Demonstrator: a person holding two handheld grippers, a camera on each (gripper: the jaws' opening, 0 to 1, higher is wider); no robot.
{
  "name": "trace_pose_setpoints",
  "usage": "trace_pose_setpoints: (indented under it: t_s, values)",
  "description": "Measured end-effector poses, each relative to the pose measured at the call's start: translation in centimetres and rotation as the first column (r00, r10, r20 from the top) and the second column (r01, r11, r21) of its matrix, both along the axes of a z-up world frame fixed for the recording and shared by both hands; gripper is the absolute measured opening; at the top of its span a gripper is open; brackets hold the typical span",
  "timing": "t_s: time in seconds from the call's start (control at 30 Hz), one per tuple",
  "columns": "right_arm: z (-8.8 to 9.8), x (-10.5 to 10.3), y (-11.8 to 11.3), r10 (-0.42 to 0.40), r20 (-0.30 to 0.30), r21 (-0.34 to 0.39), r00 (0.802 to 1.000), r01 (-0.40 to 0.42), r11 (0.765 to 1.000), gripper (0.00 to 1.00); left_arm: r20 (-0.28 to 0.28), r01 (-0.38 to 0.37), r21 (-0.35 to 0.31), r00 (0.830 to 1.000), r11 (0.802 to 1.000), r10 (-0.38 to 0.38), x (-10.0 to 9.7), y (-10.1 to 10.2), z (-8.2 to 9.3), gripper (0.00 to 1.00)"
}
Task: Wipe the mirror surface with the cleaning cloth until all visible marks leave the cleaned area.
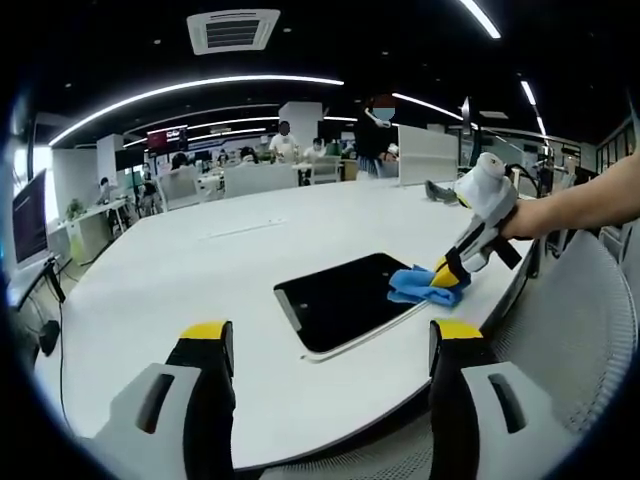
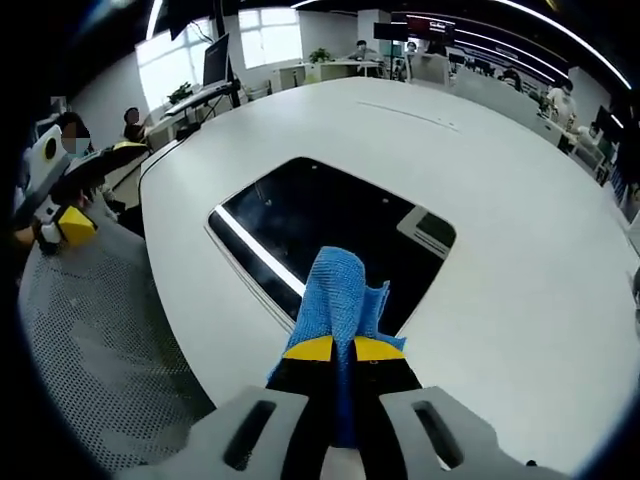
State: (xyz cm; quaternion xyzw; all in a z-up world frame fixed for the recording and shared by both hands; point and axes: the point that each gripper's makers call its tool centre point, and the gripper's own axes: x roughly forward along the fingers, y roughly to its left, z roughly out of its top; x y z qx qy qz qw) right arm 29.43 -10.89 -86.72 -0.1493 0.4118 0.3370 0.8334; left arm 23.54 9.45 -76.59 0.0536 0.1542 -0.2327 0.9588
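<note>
A dark rectangular mirror (image 1: 340, 300) lies flat on the white table (image 1: 180, 270) near its front edge. A blue cleaning cloth (image 1: 424, 286) rests on the mirror's right end, and my right gripper (image 1: 449, 272), held by a hand, is shut on it. In the right gripper view the jaws of my right gripper (image 2: 343, 350) pinch the blue cloth (image 2: 338, 285), which drapes onto the near edge of the mirror (image 2: 310, 215). My left gripper (image 1: 332, 335) hovers open in front of the mirror with nothing between its jaws. It also appears as the left gripper (image 2: 62, 225) off the table's edge.
Grey mesh chairs (image 1: 590, 320) (image 2: 100, 350) stand against the table's edge. A dark object (image 1: 440, 190) lies on the far side of the table. A person (image 1: 375, 130) stands beyond it. Desks, monitors and seated people fill the background.
</note>
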Motion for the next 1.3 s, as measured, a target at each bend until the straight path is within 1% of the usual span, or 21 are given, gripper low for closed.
trace_pose_setpoints:
  t_s: [0.6, 1.03, 1.3]
  values:
    - [0.0, 0.1, -0.1, -0.008, -0.012, 0.016, 1.000, 0.008, 1.000, 0.00, -0.004, -0.001, 0.004, 1.000, 1.000, 0.001, -0.1, -0.1, 0.0, 0.77]
    - [0.0, 1.8, 0.0, -0.028, 0.002, 0.020, 1.000, 0.028, 0.999, 0.00, -0.004, -0.002, 0.004, 1.000, 1.000, 0.002, 0.0, -0.1, 0.0, 0.77]
    - [-0.1, 2.8, 0.1, -0.031, 0.013, 0.007, 0.999, 0.031, 1.000, 0.00, -0.003, -0.002, 0.004, 1.000, 1.000, 0.002, 0.0, -0.1, 0.0, 0.77]
